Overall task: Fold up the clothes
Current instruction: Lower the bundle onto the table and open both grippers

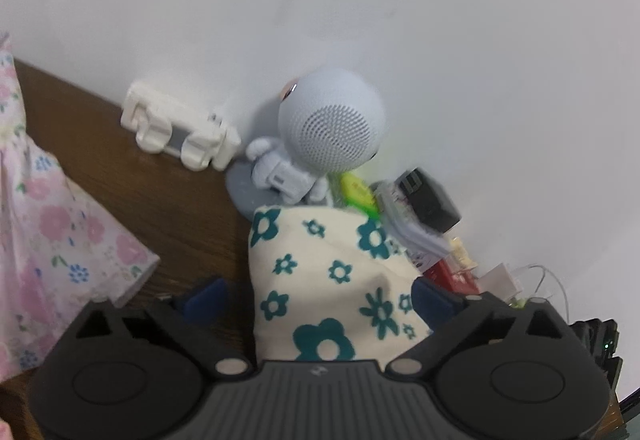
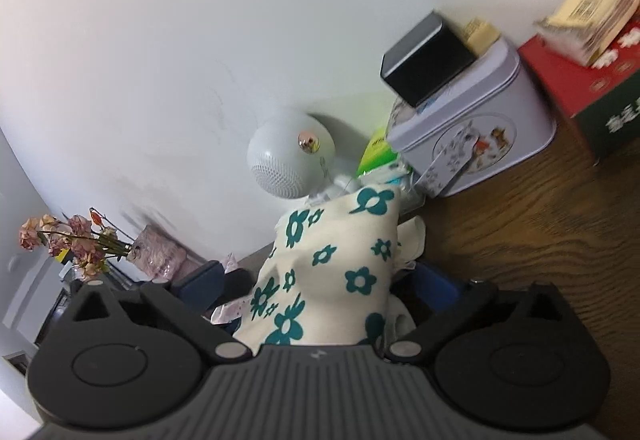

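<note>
The left gripper and the right gripper are both spread wide, with the cream cloth standing up between each one's fingers, pinched by neither. It stretches away toward the wall over the brown worktop, both equally near. It has teal flowers and looks soft and bunched.

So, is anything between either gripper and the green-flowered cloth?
Nothing visible. The green-flowered cloth already lies between the open jaws of the left gripper and of the right gripper. The pads do not press it.
</note>
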`<state>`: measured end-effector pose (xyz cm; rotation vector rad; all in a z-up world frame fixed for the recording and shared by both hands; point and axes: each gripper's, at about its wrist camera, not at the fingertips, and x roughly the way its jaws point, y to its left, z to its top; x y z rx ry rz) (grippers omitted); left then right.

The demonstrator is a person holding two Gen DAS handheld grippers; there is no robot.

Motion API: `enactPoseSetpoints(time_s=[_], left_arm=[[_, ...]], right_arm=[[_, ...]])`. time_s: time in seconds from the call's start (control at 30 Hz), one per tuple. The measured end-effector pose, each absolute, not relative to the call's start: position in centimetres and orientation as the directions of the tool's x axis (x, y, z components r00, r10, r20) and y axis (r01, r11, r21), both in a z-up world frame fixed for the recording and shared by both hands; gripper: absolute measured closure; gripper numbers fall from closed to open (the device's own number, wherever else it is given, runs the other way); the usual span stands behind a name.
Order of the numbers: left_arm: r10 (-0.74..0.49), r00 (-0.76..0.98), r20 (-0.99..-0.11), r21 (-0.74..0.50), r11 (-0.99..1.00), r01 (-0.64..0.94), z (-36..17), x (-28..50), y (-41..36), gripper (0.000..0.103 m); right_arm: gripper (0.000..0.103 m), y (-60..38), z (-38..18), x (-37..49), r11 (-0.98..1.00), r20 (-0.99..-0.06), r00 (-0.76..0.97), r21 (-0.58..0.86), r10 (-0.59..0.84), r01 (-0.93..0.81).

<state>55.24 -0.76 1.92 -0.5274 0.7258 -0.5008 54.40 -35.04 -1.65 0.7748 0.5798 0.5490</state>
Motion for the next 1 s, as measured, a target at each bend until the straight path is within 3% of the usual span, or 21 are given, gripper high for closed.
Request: enactPoseSetpoints(time_s=[0.47, 0.63, 1.0], left_arm=[[-0.49, 0.746, -0.451, -0.484, 0.837, 0.257, 3.5, 50.5, 0.0, 0.0], [-0.463, 0.765, -0.448, -0.422, 0.864, 0.275, 3.6, 47.8, 0.0, 0.0], [-0.283, 0.871, -0.402, -0.209, 0.954, 0.213, 4.4, 40.1, 0.3, 0.0]], right_arm=[[0.0, -35.0, 0.8, 50.5, 0.651, -0.249, 0.76, 0.704, 0.6, -0.284], [0.0, -33.1, 2.0, 47.5, 0.742, -0.279, 0.789, 0.597, 0.547, -0.304], [0.0, -27.5, 2.8, 41.4, 0.871, -0.379, 0.801, 0.361, 0.463, -0.333]])
